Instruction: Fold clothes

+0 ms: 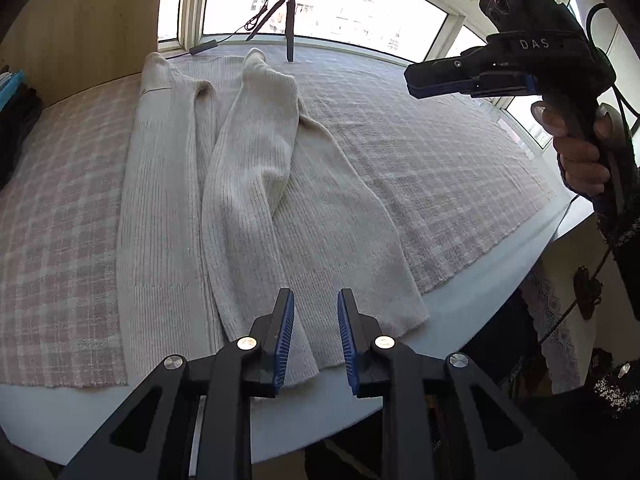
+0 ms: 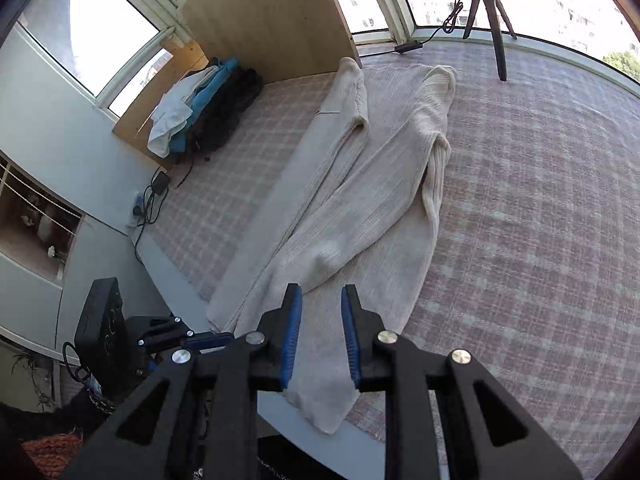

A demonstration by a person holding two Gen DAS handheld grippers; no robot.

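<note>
Lying lengthwise on the pink plaid cloth (image 1: 60,208), the cream ribbed sweater (image 1: 248,200) has its sides and sleeves turned in to a narrow strip, hem at the near edge, ready, I judge, for a fold away from the person. The left gripper (image 1: 315,334) hovers over the hem, jaws apart, empty. The right gripper (image 2: 321,334) (held high in a hand (image 1: 580,160)) gapes too, holding nothing.

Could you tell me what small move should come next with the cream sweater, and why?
Probably lower both open grippers, left gripper and right gripper, onto the sweater hem nearest them: its sleeves already lie folded inward, and neither gripper holds any fabric.
</note>
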